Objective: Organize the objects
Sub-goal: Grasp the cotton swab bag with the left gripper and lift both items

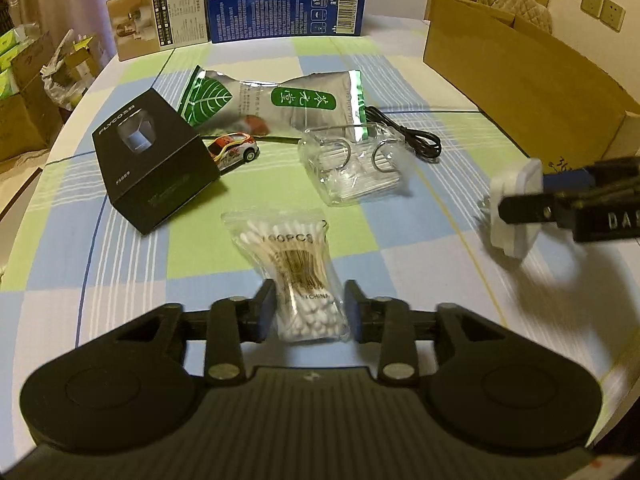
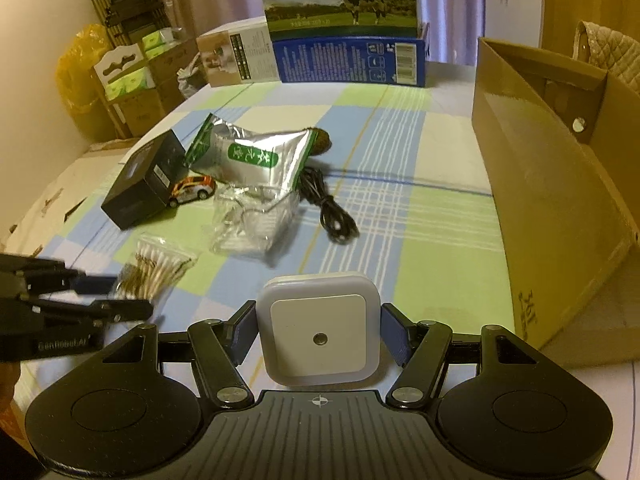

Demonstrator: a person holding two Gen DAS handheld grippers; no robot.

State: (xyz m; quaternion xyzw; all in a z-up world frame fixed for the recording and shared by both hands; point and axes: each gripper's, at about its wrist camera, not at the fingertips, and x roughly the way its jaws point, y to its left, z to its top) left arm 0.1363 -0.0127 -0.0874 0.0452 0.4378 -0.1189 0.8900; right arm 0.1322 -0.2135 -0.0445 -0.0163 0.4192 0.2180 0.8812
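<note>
A clear bag of cotton swabs (image 1: 298, 264) lies on the checked tablecloth. My left gripper (image 1: 310, 308) has its fingers pressed against both sides of the bag's near end; in the right wrist view this gripper (image 2: 116, 296) reaches in from the left to the same bag (image 2: 160, 266). A square white night light (image 2: 318, 328) sits upright between the pads of my right gripper (image 2: 318, 332), which is shut on it. In the left wrist view the right gripper (image 1: 528, 196) holds the night light (image 1: 516, 208) above the table, casting a shadow.
A black box (image 1: 156, 164), toy car (image 1: 236, 150), silver-green foil pouch (image 1: 276, 100), clear plastic case (image 1: 352, 168) and black cable (image 1: 416, 140) lie mid-table. An open cardboard box (image 2: 552, 200) stands at the right. A blue milk carton (image 2: 348, 56) and a small box (image 1: 160, 20) stand at the back.
</note>
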